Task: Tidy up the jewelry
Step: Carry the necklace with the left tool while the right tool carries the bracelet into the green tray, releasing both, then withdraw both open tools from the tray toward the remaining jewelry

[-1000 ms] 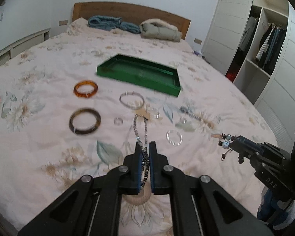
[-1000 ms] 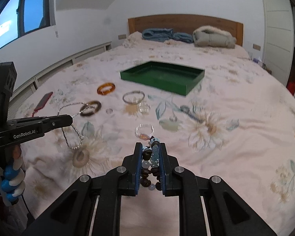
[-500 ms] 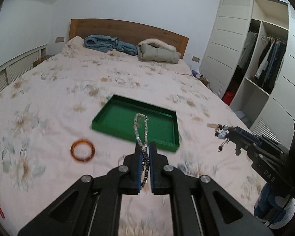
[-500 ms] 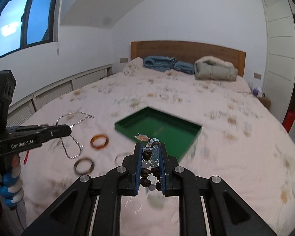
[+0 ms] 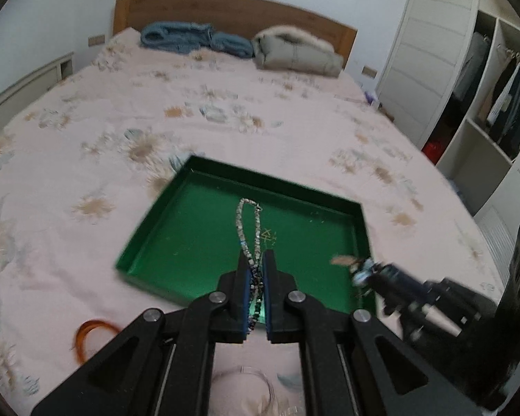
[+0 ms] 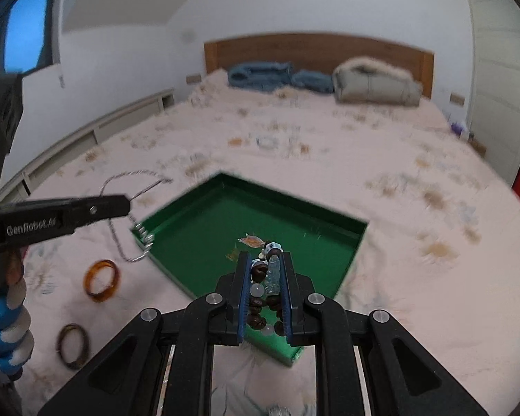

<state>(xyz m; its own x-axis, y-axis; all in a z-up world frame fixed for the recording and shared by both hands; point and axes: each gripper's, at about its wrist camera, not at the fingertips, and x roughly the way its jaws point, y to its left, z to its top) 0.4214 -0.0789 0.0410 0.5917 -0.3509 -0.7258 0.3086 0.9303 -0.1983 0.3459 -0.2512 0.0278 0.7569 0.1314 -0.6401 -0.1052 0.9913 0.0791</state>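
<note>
Hovering low in frame over the green tray, left claw pinches the silver chain necklace; right claw clamps the beaded bracelet. Dangling chain could snag the rim, spilling onto the bed.

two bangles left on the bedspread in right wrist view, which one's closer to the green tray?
The translucent amber-orange bangle. It lies near the green tray's left edge; the dark brown bangle lies farther away, toward the camera.
</note>
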